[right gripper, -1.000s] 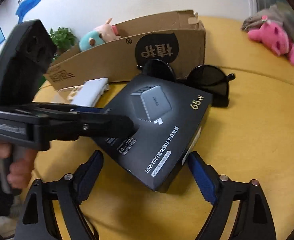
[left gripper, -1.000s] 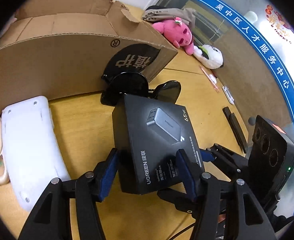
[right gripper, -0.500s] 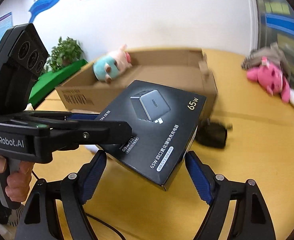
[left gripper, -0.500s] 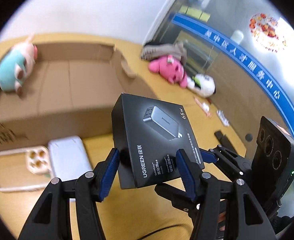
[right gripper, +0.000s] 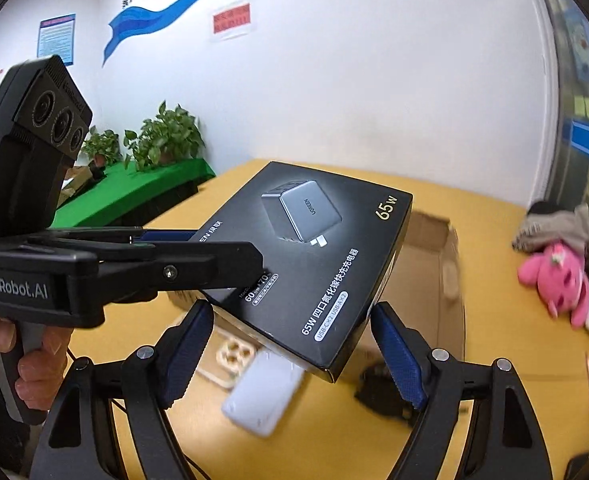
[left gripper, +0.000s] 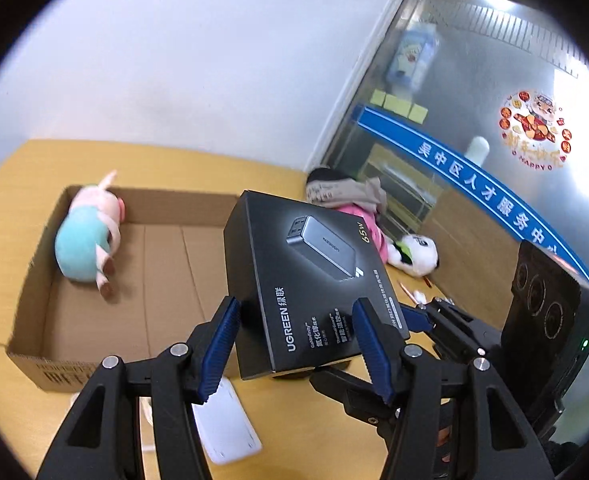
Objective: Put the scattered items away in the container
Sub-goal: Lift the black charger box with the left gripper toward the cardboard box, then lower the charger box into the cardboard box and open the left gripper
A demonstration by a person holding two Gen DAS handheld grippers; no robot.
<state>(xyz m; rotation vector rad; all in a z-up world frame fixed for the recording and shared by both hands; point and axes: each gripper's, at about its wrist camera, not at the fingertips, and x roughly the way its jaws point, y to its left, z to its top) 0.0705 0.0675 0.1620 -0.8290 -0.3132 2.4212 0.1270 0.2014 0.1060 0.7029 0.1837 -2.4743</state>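
Both grippers are engaged: the UGREEN charger box (left gripper: pixel 310 280) is clamped by the left gripper (left gripper: pixel 296 344) above the cardboard box (left gripper: pixel 26 354), while the right gripper (right gripper: pixel 292 354) is held open beneath it.

1. The charger box (left gripper: pixel 310 280) hung above the table (left gripper: pixel 22 176), in front of the cardboard box (left gripper: pixel 26 344).
2. A plush pig (left gripper: pixel 86 244) lay inside the cardboard box, at its far left corner.
3. The power bank (right gripper: pixel 262 392) lay on the table beneath the charger box, beside the phone case (right gripper: pixel 230 356).
4. Two plush toys (right gripper: pixel 562 284) sat far right on the table.
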